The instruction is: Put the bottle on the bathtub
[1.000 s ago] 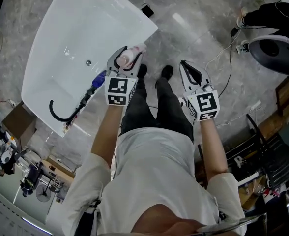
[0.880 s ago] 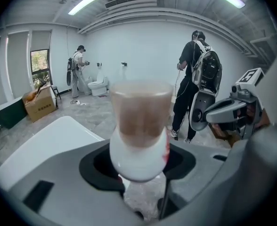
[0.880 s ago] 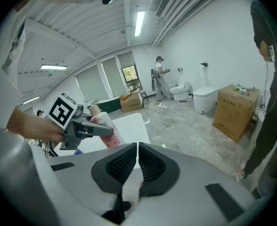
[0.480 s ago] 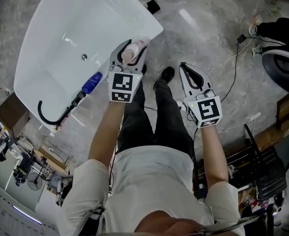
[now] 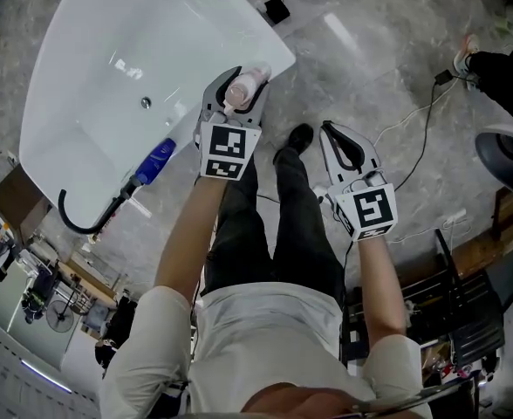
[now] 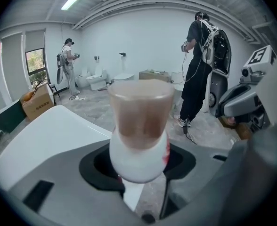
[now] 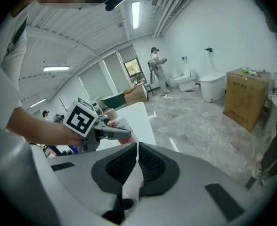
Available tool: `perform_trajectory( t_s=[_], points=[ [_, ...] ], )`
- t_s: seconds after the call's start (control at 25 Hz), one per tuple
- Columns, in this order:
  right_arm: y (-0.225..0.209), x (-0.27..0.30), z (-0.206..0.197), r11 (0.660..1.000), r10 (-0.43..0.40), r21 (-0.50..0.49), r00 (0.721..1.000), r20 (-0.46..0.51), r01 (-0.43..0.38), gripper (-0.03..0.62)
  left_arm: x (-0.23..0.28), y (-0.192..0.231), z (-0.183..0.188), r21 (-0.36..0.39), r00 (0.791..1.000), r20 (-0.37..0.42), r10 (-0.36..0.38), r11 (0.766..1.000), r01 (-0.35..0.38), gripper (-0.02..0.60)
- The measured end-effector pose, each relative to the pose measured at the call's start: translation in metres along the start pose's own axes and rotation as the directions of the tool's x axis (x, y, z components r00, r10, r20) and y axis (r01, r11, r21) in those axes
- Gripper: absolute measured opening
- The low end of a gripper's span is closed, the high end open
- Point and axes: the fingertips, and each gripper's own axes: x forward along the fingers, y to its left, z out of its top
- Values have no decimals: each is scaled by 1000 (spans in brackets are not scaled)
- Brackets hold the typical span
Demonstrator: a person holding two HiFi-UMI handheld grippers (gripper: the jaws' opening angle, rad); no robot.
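I see the white, pink-capped bottle [image 5: 242,88] gripped in my left tool [image 5: 235,80]. It's over the white bathtub's [image 5: 91,103] rim, near a corner.

A grey, marble-patterned floor [image 5: 370,77] is filling the head view. A white bathtub [image 5: 73,68] is standing on it at upper left, set at a slant, with a small drain [image 5: 146,103] showing in its bottom. A blue-handled tool [image 5: 158,155] with a curved black hose [image 5: 75,223] is lying at the tub's nearer end; whether it is resting on the rim or beside it is unclear. A small black box [image 5: 278,9] is sitting on the floor just beside the tub's far corner. A thin cable [image 5: 427,129] is trailing across the floor at right. The person's black shoe [image 5: 298,136] is standing near the tub. In the right gripper view, a cardboard box [image 7: 244,98] and a toilet [image 7: 213,87] are standing farther off.
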Motion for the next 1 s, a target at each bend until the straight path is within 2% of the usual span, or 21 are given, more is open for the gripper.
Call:
perform_trajectory(
  t_s=[0.2,0.44,0.68,0.84,1.0],
  points=[
    [-4,5,-9,1000,-5,20,1000,-6,5,35,11,-2,-10,31,1000,-11,1,1000,0,224],
    [-4,9,-22,999,-3,45,1000,-16,4,35,17,-5,-13,84,1000,10,0,997,0,227],
    [-7,10,-29,997,-17,72,1000,-22,18,35,16,-8,-16,104,1000,24,-5,995,2,238],
    [-9,8,-30,996,-28,82,999,-19,29,35,20,-9,-19,112,1000,22,-8,994,5,270],
    [-9,6,-32,995,-38,90,999,-18,39,35,18,-5,-23,79,1000,25,-4,997,2,327]
  ],
)
